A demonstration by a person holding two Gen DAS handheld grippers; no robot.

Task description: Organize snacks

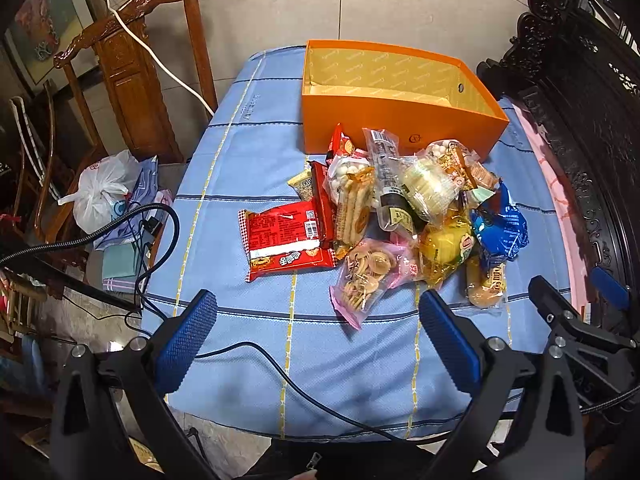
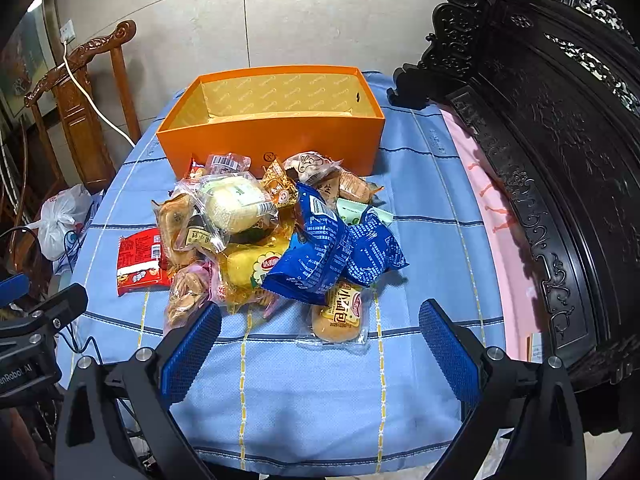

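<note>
A heap of snack packets lies on the blue checked cloth (image 1: 256,168) in front of an open, empty orange box (image 1: 400,120) (image 2: 272,140). At its left edge is a red packet (image 1: 284,240) (image 2: 138,260); a pink cookie bag (image 1: 368,280), a blue packet (image 2: 336,252) (image 1: 500,228) and a small bun in a clear wrapper (image 2: 338,316) lie nearest me. My left gripper (image 1: 318,308) is open, hovering short of the heap with nothing between its fingers. My right gripper (image 2: 320,320) is open too, just short of the bun.
A carved wooden chair (image 1: 132,64) stands at the far left with a white cable over it. A white plastic bag (image 1: 102,192) sits on a seat at the left. Dark carved furniture (image 2: 560,160) lines the right. A black cable (image 1: 280,372) crosses the near cloth.
</note>
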